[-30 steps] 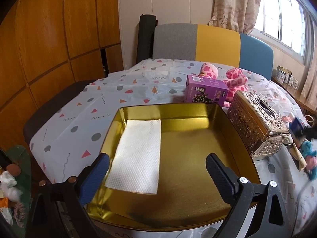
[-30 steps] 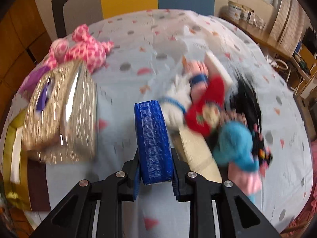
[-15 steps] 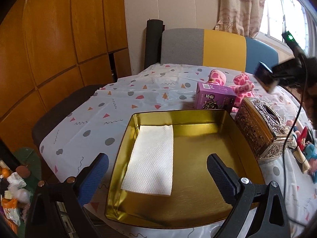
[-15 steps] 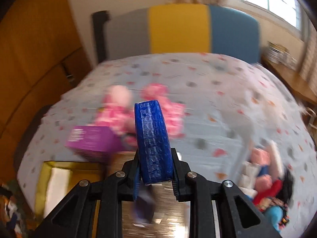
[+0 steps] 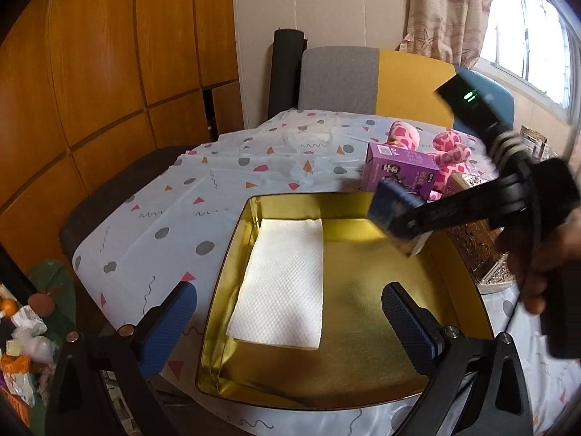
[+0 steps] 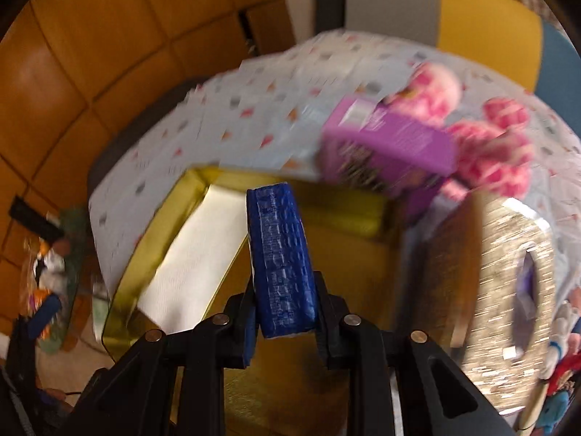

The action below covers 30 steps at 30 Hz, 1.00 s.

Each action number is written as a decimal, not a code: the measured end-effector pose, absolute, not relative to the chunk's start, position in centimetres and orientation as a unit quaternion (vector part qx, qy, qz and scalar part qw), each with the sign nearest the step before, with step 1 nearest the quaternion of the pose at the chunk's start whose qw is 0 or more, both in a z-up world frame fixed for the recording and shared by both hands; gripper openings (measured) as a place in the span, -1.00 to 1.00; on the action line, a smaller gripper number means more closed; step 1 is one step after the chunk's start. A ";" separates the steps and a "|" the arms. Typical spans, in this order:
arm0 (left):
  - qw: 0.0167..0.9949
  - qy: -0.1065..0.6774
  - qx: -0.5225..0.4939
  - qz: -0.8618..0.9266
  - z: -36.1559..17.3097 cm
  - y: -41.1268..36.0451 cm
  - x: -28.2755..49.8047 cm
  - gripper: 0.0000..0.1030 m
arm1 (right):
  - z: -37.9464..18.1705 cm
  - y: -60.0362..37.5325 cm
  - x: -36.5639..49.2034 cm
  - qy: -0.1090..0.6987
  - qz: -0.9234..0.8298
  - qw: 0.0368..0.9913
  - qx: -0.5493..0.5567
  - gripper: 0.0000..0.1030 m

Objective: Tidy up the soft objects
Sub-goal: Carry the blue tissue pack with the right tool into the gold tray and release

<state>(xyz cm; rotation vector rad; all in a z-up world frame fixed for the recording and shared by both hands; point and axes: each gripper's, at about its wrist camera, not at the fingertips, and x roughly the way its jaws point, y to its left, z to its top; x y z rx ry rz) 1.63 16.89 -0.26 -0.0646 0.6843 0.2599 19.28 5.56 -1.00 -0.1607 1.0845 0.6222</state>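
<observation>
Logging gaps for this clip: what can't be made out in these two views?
- Blue packet in the right gripper: print blurred; right wrist view.
- Purple box: label partly hidden by that gripper; left wrist view.
- Pink plush toy: lower part behind the box.
- Dolls: cut by the edge.

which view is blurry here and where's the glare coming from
Right wrist view: motion-smeared throughout, purple box and tissue box streaked. Left wrist view: mostly sharp, only the right gripper blurs; window blown out, gold tray reflecting it.
</observation>
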 end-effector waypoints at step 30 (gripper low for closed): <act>0.938 0.326 -0.048 0.111 0.2 16.8 0.9 0.99 | -0.5 1.8 13.0 0.416 0.248 0.867 -0.112 -0.21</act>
